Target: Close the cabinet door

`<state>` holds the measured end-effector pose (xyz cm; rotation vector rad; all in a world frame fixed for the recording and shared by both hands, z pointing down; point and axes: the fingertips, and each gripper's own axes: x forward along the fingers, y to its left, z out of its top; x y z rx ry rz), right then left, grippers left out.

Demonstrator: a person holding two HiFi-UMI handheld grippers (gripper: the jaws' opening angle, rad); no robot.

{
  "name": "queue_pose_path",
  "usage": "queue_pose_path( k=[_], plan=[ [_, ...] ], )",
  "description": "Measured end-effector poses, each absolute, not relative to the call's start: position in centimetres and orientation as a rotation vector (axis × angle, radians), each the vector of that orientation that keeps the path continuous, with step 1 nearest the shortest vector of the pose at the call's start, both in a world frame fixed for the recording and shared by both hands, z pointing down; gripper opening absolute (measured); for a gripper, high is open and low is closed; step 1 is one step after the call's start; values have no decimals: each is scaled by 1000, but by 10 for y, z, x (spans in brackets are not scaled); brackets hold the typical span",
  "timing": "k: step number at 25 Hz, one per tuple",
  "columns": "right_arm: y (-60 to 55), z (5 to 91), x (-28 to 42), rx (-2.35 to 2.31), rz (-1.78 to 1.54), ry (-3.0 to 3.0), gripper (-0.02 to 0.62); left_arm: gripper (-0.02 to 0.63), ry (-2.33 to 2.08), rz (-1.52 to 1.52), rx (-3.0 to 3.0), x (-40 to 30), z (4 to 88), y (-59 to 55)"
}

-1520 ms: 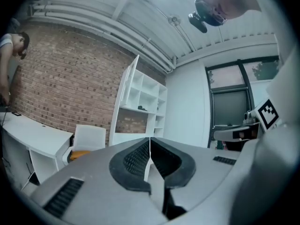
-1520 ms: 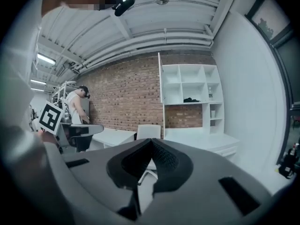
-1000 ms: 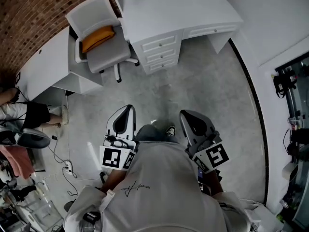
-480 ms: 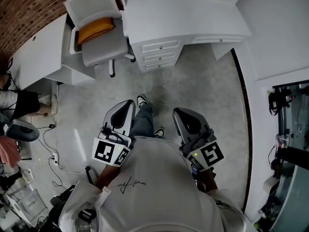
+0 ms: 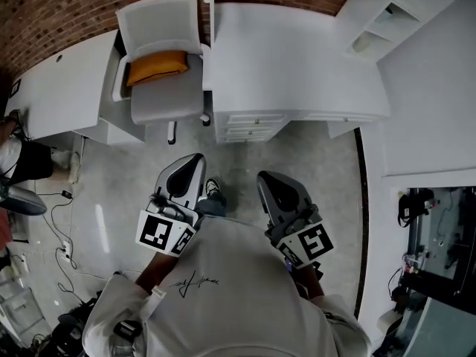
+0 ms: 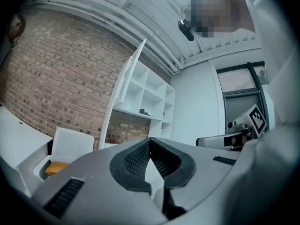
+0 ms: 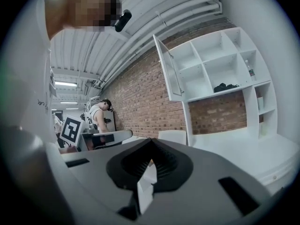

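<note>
A white wall cabinet point(image 7: 220, 64) of open shelves hangs above the desk, and its glazed door point(image 7: 168, 69) stands swung out to the left. In the left gripper view the same door point(image 6: 123, 86) shows nearly edge-on beside the shelves point(image 6: 149, 95). From the head view the cabinet point(image 5: 387, 13) lies at the top right. My left gripper point(image 5: 192, 162) and right gripper point(image 5: 269, 181) are held at waist height over the floor, well short of the desk. Both are shut with nothing between the jaws, as the left gripper point(image 6: 151, 142) and right gripper point(image 7: 151, 142) views show.
A white desk point(image 5: 297, 58) with a drawer unit point(image 5: 249, 125) stands ahead. Left of it is a white chair with an orange cushion point(image 5: 158, 65). Another person point(image 5: 22, 162) and floor cables point(image 5: 63, 236) are at the left. A dark object point(image 7: 225, 86) lies on a shelf.
The person has walked forward, so the desk, chair and cabinet have come nearer. Both grippers stay shut and held in front of the body.
</note>
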<state>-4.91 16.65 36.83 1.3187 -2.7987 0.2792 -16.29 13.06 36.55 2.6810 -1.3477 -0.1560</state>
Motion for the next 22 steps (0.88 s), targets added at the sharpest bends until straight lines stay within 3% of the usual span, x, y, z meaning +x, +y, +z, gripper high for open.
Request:
queue_pose_path(
  k=[8, 22],
  plan=[
    [83, 349, -84, 1255, 194, -2785, 25, 15, -1442, -235, 2660, -199, 339, 56],
    [-8, 289, -114, 1228, -18, -2849, 28, 15, -1455, -300, 2729, -196, 317, -1]
  ],
)
